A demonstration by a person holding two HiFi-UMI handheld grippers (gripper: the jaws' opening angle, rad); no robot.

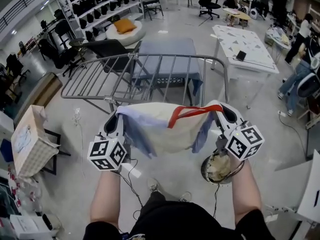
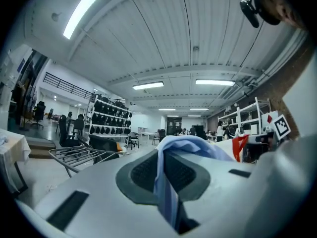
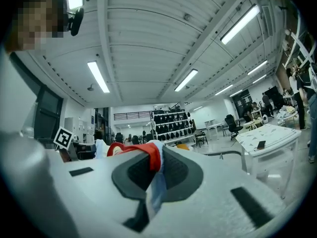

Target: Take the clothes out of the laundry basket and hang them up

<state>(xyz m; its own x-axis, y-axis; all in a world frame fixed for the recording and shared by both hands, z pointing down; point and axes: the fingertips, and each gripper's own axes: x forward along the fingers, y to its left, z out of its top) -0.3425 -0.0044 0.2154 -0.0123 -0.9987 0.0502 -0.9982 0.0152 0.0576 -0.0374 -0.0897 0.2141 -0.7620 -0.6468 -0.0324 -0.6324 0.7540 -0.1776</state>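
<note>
While near rack (image 1: 100, 79), garment (image 1: 160, 129) btwn L gripper (image 1: 114, 121) & R gripper (image 1: 226, 115).

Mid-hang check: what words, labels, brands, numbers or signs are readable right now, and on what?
No readable text in any view.
Marker cubes on left gripper and right gripper: black-and-white square patterns only, no letters.
Garment: no print or label showing.
Checked container at left: pale patch on its side, too blurred to read.
</note>
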